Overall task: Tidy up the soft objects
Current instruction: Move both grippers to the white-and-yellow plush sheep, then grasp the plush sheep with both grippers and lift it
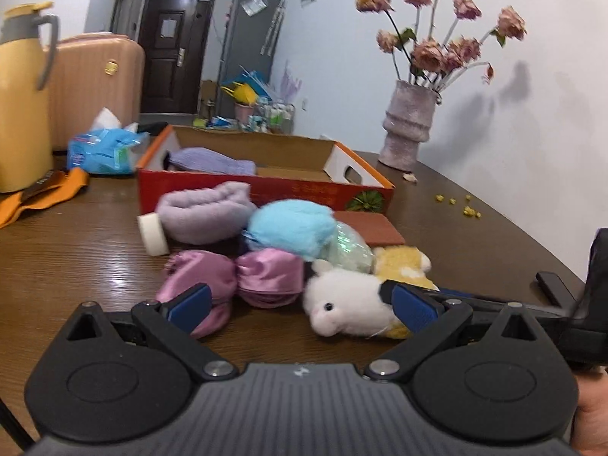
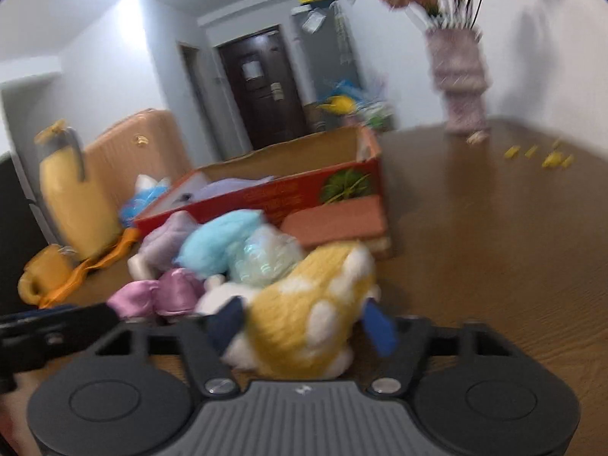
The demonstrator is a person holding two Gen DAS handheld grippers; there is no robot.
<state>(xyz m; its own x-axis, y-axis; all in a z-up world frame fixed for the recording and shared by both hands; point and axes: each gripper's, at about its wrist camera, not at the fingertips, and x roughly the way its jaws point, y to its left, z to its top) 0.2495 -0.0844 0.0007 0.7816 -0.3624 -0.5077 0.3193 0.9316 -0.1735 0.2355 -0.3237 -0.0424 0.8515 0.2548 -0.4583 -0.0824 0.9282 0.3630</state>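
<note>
A pile of soft things lies on the brown table in front of a red cardboard box [image 1: 266,190]: a lilac plush roll [image 1: 205,212], a blue fluffy ball [image 1: 292,224], a pink satin bow [image 1: 235,277], a white plush animal [image 1: 345,307] and a yellow spotted plush [image 1: 402,262]. A purple cloth [image 1: 212,161] lies in the box. My left gripper [image 1: 300,304] is open, its jaws either side of the bow and white plush. My right gripper [image 2: 304,323] has its jaws around the yellow spotted plush [image 2: 307,319]; the view is blurred.
A yellow thermos [image 1: 22,102], an orange cloth [image 1: 45,193] and a blue tissue pack [image 1: 102,148] stand left. A vase of dried roses [image 1: 410,125] stands back right. A tape roll [image 1: 152,233] and a terracotta block [image 1: 368,228] lie by the pile. Yellow crumbs [image 1: 463,205] lie right.
</note>
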